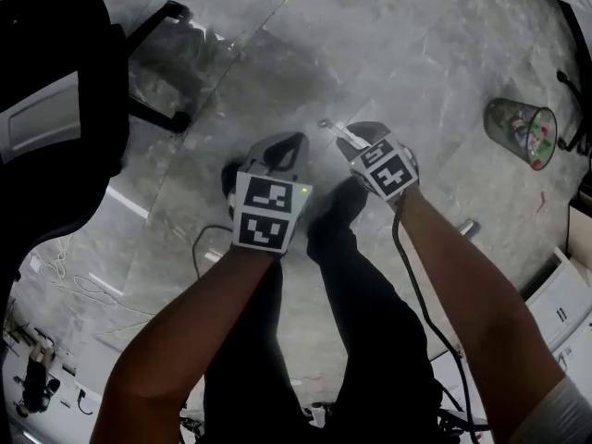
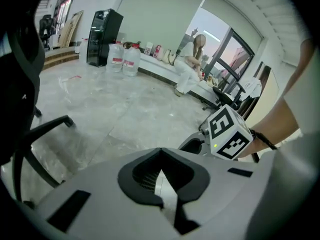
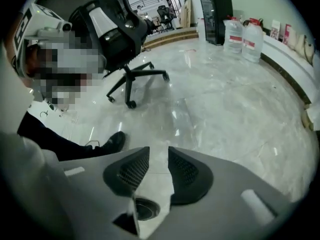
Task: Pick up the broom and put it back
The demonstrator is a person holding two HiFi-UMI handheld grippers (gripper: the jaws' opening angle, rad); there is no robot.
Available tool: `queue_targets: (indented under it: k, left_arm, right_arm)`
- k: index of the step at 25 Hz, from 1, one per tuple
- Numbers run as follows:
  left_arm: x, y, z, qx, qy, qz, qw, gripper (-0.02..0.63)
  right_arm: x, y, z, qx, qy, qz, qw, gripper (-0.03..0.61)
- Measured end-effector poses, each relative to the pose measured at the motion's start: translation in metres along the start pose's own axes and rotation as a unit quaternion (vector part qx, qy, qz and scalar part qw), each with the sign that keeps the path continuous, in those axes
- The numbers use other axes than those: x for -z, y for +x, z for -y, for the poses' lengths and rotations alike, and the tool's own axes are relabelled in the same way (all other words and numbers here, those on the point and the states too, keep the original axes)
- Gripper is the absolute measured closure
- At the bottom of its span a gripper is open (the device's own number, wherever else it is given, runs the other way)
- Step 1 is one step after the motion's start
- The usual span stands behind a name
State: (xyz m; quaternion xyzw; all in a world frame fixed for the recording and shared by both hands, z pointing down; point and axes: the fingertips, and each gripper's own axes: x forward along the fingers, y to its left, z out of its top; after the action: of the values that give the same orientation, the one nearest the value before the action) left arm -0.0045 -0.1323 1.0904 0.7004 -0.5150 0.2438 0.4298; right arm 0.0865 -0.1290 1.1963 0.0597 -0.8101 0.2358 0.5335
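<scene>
No broom shows in any view. In the head view both grippers are held side by side over the grey marble floor [image 1: 388, 44], above the person's dark trousers. The left gripper [image 1: 282, 148] has its pads meeting at the tips with nothing between them; the left gripper view [image 2: 160, 151] shows the same. The right gripper [image 1: 355, 135] stands a little to its right. In the right gripper view its jaws [image 3: 159, 156] are a narrow gap apart, and only floor shows through.
A black office chair [image 1: 55, 109] stands at the left, its wheeled base [image 3: 135, 79] on the floor. A wire mesh bin [image 1: 521, 132] holding scraps is at the right. Water jugs [image 3: 242, 34] and a black cabinet [image 3: 217, 1] line the far wall. A person [image 2: 192, 59] sits on a bench.
</scene>
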Motion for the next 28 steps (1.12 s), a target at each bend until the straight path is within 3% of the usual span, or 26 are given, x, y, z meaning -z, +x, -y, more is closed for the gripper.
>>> queue_targets:
  k: [4,10,18,22,25,28]
  left_arm:
    - [0.058,0.057,-0.027,0.007,-0.019,-0.012,0.9997,0.609]
    - [0.134,0.136,-0.078,0.005,-0.053,-0.035,0.9980,0.609]
    - [0.183,0.185,-0.113,0.000,-0.052,-0.047,0.9975,0.609]
    - [0.176,0.177,-0.115,-0.003,-0.049,-0.053,0.9974,0.609]
    - [0.144,0.138,-0.115,-0.030,-0.043,-0.035,0.9980,0.609]
    - [0.086,0.077,-0.102,-0.052,-0.050,-0.006,0.9974,0.609]
  right_arm:
    - [0.047,0.091,0.010,0.004,-0.030,-0.041,0.999,0.485]
    - [0.096,0.200,0.039,0.049,-0.073,-0.082,0.993,0.483]
    - [0.131,0.270,0.057,0.088,-0.098,-0.127,0.983,0.483]
    - [0.120,0.253,0.058,0.081,-0.084,-0.113,0.987,0.494]
    - [0.077,0.199,0.045,0.089,-0.086,-0.074,0.990,0.495]
    - [0.015,0.121,0.024,0.092,-0.092,-0.031,0.991,0.497]
